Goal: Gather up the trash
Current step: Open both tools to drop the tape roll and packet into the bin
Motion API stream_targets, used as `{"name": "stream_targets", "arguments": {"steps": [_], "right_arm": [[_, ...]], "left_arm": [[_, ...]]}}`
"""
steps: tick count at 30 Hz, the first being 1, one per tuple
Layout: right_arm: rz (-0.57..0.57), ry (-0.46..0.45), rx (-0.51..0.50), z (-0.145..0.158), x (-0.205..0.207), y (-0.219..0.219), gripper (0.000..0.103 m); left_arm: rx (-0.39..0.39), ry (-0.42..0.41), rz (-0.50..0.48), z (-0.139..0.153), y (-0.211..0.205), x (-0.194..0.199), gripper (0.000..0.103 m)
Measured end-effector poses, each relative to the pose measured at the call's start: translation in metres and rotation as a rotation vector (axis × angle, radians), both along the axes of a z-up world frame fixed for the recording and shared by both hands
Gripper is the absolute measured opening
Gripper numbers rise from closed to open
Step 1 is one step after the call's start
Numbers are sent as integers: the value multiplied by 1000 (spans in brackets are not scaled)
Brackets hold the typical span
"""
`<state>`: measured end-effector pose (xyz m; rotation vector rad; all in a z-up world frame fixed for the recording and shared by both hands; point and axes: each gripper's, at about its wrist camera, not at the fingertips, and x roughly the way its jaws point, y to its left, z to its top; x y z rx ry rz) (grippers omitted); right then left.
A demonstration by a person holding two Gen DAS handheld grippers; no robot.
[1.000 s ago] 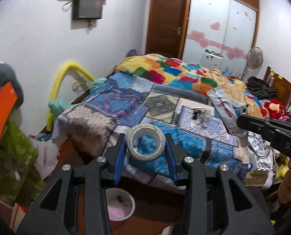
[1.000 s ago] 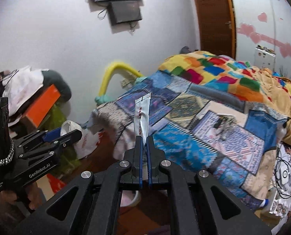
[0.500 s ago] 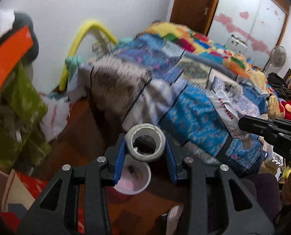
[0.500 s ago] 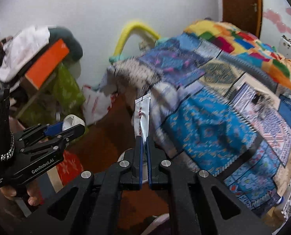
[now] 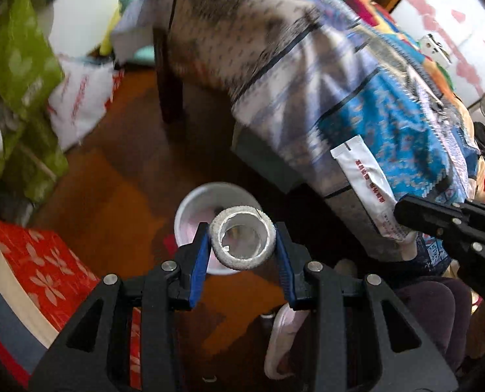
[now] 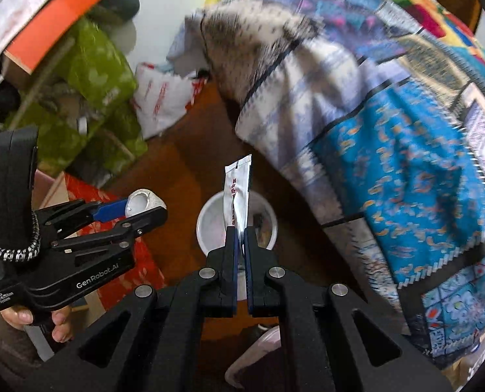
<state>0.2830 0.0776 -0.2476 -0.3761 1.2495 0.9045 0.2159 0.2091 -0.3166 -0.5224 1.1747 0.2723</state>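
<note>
My left gripper [image 5: 242, 245] is shut on a worn grey tape roll [image 5: 242, 241], gripped across its sides, and hangs straight over a small white bin [image 5: 190, 209] on the brown floor. In the right wrist view the same left gripper [image 6: 137, 207] and tape roll [image 6: 142, 201] sit at the left. My right gripper [image 6: 240, 233] is shut on a flat white wrapper [image 6: 237, 192] with red print, its free end pointing up. The wrapper hangs above the white bin [image 6: 206, 219]. The wrapper [image 5: 366, 183] and the right gripper's black body also show at the right of the left wrist view.
A bed with a patchwork blanket [image 6: 389, 130] overhangs the floor close to the bin on the right. Green bags [image 6: 88, 75], a white plastic bag [image 6: 164, 94] and a red patterned box [image 5: 43, 261] crowd the left. A pale slipper [image 5: 281, 343] lies on the floor below the bin.
Both grippers have dropped and tipped down from facing the bed to looking at the floor. The white bin has come to lie right under the tape roll and the wrapper.
</note>
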Motion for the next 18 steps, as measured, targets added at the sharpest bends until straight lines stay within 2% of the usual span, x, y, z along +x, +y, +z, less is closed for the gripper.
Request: {"name": "stream_targets", "arguments": {"steps": [7, 11, 12, 15, 18], "right_arm": [[35, 70, -66, -36, 4, 27, 4], [56, 85, -75, -44, 8, 38, 4], [58, 87, -75, -44, 10, 40, 4], [54, 124, -71, -47, 16, 45, 5], [40, 148, -73, -49, 21, 44, 7]], "left_arm": [[-92, 82, 29, -41, 15, 6, 38], [-125, 90, 26, -46, 19, 14, 39], [-133, 101, 22, -47, 19, 17, 44], [-115, 100, 35, -46, 22, 18, 50], [-111, 99, 41, -46, 26, 18, 51]]}}
